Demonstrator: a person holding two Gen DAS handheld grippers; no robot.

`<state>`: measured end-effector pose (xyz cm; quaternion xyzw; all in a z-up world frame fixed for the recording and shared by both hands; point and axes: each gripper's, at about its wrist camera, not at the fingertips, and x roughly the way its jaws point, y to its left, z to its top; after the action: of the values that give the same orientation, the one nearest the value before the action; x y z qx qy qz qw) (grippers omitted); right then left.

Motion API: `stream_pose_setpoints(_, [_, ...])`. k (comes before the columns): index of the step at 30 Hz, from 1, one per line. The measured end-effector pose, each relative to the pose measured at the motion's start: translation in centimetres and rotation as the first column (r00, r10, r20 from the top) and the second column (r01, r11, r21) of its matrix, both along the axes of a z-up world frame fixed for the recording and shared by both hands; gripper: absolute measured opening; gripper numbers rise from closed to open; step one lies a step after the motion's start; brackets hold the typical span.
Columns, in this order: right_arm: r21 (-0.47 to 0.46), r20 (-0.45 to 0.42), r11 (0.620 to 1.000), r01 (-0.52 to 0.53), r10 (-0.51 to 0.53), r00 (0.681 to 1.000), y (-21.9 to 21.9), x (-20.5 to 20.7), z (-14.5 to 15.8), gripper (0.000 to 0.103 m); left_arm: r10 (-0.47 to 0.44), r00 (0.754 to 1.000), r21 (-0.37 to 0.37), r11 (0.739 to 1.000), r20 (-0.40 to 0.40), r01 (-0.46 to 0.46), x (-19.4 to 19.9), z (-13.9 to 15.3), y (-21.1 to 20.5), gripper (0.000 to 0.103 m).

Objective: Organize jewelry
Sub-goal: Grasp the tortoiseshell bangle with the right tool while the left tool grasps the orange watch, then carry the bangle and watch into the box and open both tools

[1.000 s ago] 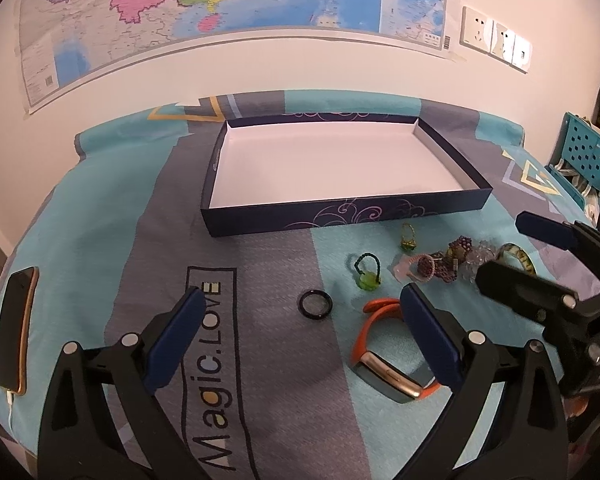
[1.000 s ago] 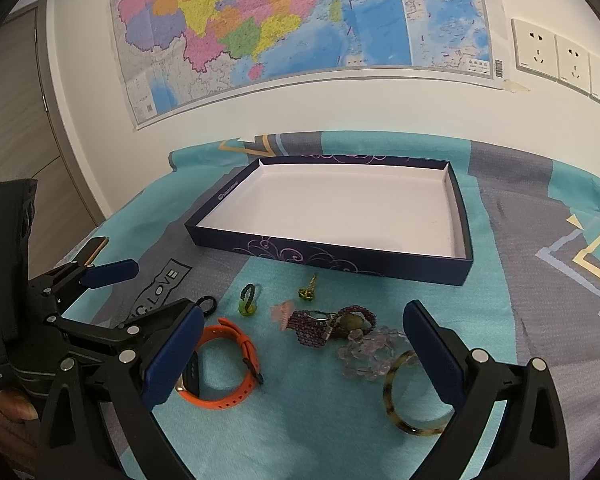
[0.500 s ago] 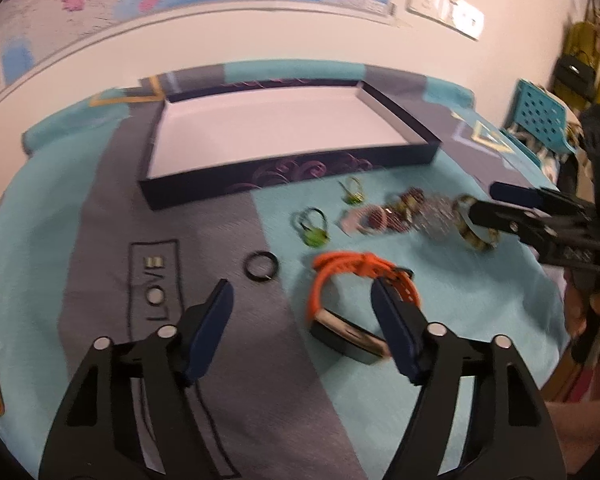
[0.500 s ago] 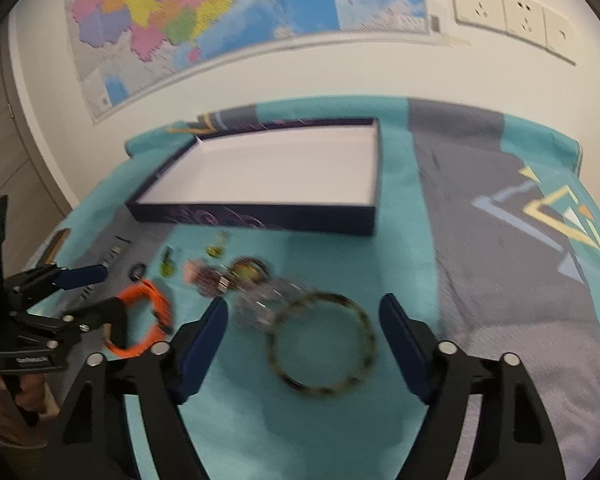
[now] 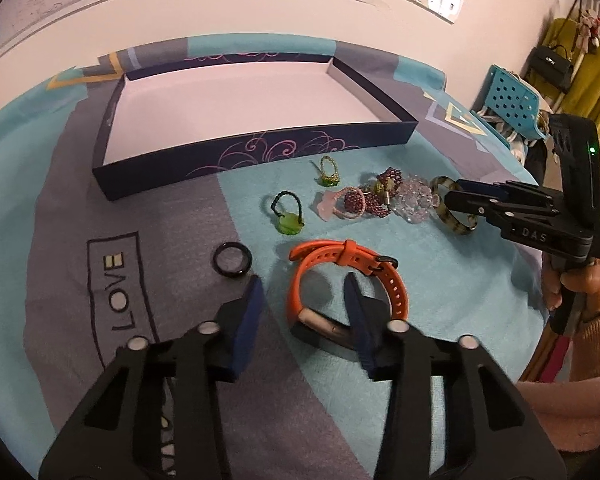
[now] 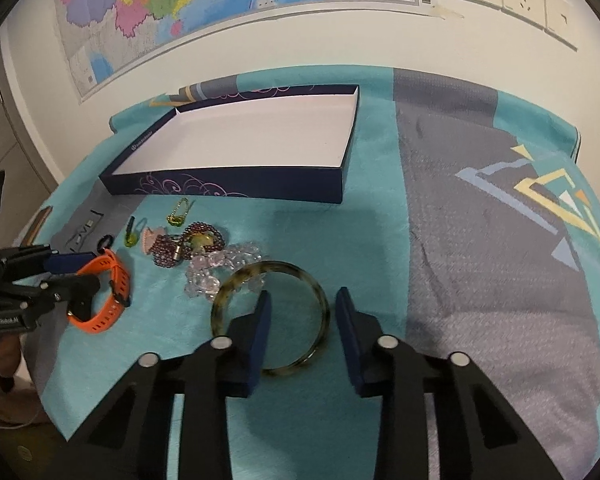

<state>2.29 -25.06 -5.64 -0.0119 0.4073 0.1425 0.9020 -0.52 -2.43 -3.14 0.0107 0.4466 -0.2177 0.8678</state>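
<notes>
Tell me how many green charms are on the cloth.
2. One green charm lies on its dark loop beside the black ring; a smaller one sits nearer the box. The bead pile may hide more.

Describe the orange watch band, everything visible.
The orange watch is a closed loop of rubbery-looking orange strap with a row of holes, a dark buckle and keeper at the far side, and a slim pale-gold, dark-edged body at the near side. It lies on its side on the teal part of the cloth, apart from the other jewelry, outside the box. The left gripper is open with one finger down inside the loop, the other outside it; contact cannot be told.
</notes>
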Motion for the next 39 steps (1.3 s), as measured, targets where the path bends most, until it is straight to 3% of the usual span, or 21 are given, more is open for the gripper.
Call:
stream_pose_setpoints(8, [-0.013, 0.000, 1.000, -0.003, 0.003, 1.000, -0.2, 0.2, -0.1, 0.013, -0.080, 0.997, 0.068, 0.994, -0.012, 0.080, 1.3, 0.0, -1.1, 0.027])
stream_pose_setpoints(11, [-0.006, 0.001, 1.000, -0.008, 0.008, 1.000, -0.3, 0.2, -0.1, 0.007, -0.086, 0.996, 0.090, 0.992, -0.011, 0.087, 1.5, 0.0, -1.3, 0.014])
stream_pose_setpoints(15, [0.010, -0.002, 1.000, -0.010, 0.010, 1.000, -0.5, 0.2, 0.0, 0.005, -0.061, 0.998, 0.109, 0.992, -0.001, 0.061, 1.0, 0.2, -1.4, 0.010])
stream_pose_setpoints(17, [0.030, -0.005, 0.999, -0.015, 0.015, 1.000, -0.7, 0.2, 0.1, 0.005, -0.045, 0.999, 0.085, 0.995, -0.006, 0.046, 0.8, 0.4, -1.1, 0.006])
stream_pose_setpoints(28, [0.121, 0.068, 0.991, -0.060, 0.052, 0.996, -0.9, 0.0, 3.4, 0.006, 0.048, 0.999, -0.099, 0.994, -0.011, -0.049, 1.2, 3.3, 2.2, 0.006])
stream_pose_setpoints(39, [0.063, 0.151, 0.991, -0.115, 0.104, 0.983, 1.8, 5.2, 7.2, 0.006, 0.176, 0.983, -0.127, 0.978, 0.053, -0.168, 6.4, 6.6, 4.1, 0.006])
